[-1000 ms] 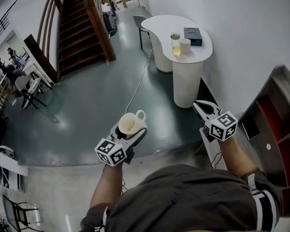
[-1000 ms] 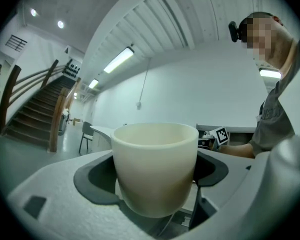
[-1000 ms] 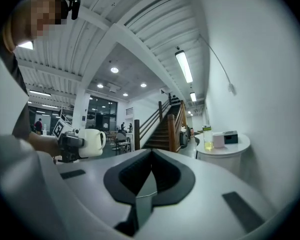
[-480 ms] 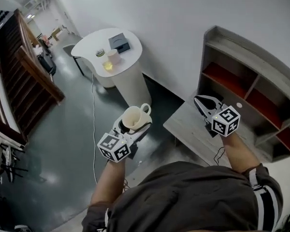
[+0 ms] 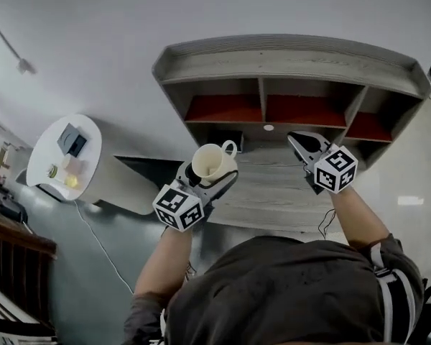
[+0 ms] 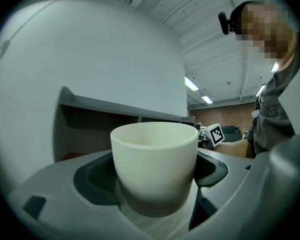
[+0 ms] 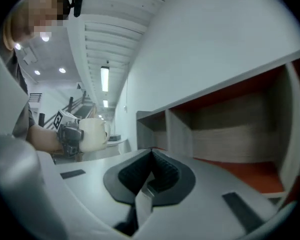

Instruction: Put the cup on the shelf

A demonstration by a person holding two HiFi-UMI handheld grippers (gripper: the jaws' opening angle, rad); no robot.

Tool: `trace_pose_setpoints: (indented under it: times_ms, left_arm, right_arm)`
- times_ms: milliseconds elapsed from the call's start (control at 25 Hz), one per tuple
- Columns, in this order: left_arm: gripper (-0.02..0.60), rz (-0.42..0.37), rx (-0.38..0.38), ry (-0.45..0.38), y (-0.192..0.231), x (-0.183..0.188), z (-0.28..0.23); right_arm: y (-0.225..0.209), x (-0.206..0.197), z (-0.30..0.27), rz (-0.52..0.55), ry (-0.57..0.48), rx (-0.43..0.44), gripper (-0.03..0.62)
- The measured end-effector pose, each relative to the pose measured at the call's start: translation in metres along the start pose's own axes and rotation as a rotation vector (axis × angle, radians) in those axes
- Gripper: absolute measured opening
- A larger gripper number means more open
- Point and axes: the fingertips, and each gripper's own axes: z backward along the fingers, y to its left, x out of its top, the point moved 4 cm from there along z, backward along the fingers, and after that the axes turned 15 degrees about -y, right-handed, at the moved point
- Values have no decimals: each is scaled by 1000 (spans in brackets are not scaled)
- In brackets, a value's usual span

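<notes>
The left gripper's [image 5: 210, 177] jaws were closed on the lower body of a cream ceramic cup [image 6: 155, 154], one pad on either side. The cup sat upright with its mouth up, and nothing showed inside it. In the head view its handle pointed away from the person, toward the shelf. The right gripper [image 7: 151, 153] held nothing: its ribbed pads met tip to tip, with no gap and no object between them.

Both grippers hung in front of a grey wooden shelf unit [image 5: 287, 52] that stood against a white wall. The cup was before its left half and the empty gripper before its right. A row of red-lined compartments [image 5: 305, 110] ran across the unit, and a broad grey board [image 5: 273, 185] lay below the grippers. A round white table [image 5: 54, 160] stood well apart to the left.

By the look of it, the pickup and the carry were done. The cup was in the air near the shelf and touched none of its surfaces. Placing it was not yet begun: the cup had to be moved over a board or into a compartment, lowered until its base rested flat, then released. Which spot was meant could not be told.
</notes>
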Motion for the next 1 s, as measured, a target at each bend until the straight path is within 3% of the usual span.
trace_pose_setpoints:
  times_ms: [160,560,760,1000]
  left_arm:
    - [426,20,-234,21,-48,-16,-110]
    - [426,60,-651,92,-205,-70,-307]
    - [426,92,-734,126,-260,-98,-369]
    - [426,114,-734,160,-306,-139,-421]
  right_arm:
    - [-70,17,86,32,-10,-224,-8]
    - [-175,42,275,90,-31,-644,-8]
    - [-205,48,345,119,-33,-800,-8]
    - [-214,53,405,134,-32,-926,-8]
